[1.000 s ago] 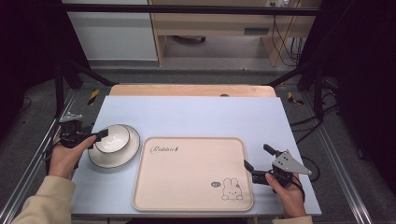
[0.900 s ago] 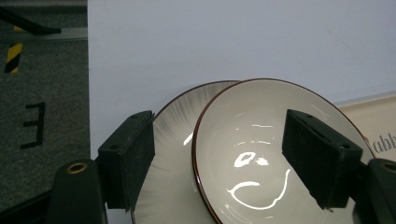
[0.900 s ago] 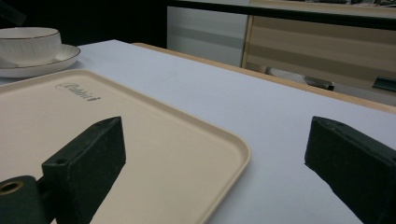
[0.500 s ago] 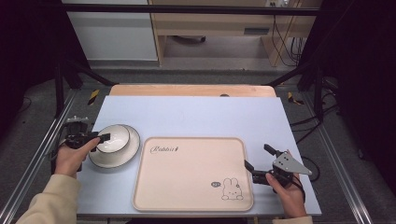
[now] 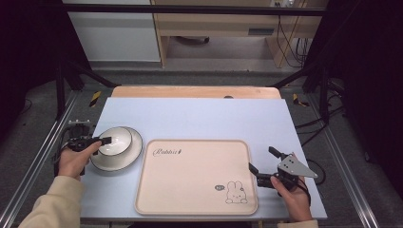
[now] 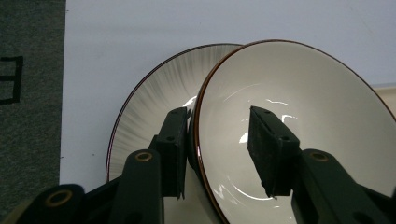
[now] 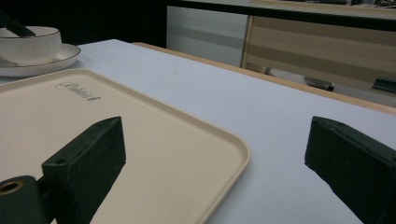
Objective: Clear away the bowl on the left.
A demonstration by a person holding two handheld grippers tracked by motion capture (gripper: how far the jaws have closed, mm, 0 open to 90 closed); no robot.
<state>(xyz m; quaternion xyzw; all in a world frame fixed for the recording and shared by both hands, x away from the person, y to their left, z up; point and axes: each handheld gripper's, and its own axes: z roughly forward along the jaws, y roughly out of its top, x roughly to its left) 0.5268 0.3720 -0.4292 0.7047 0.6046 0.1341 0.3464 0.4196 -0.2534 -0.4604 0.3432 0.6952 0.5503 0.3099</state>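
Our left gripper (image 6: pixel 219 144) straddles the rim of a white ceramic bowl with a thin brown edge (image 6: pixel 299 116): one jaw is inside the bowl, the other outside against its wall, with a narrow gap left around the rim, so we cannot tell whether it clamps yet. The bowl sits tilted on a white ribbed plate with a dark rim (image 6: pixel 154 102), at the left side of the pale blue table top (image 5: pixel 199 116).

Our right gripper (image 5: pixel 263 161) hangs with its jaws spread wide and holding nothing, at the near right corner of a beige rectangular plastic tray (image 5: pixel 190 180). In the right gripper view one jaw is over the tray's surface and the other over the bare table beyond its raised edge.

On the tray we read a cursive word, "Rabbit" (image 5: pixel 167 151), near its far left corner, and we see a small line-drawn rabbit (image 5: pixel 236 192) with a tiny speech bubble near the near right corner; the bubble's writing is too small to read.

Right of the plate lies the tray, just beside it. Beyond the table's far edge a light wooden board (image 5: pixel 195 91) shows.
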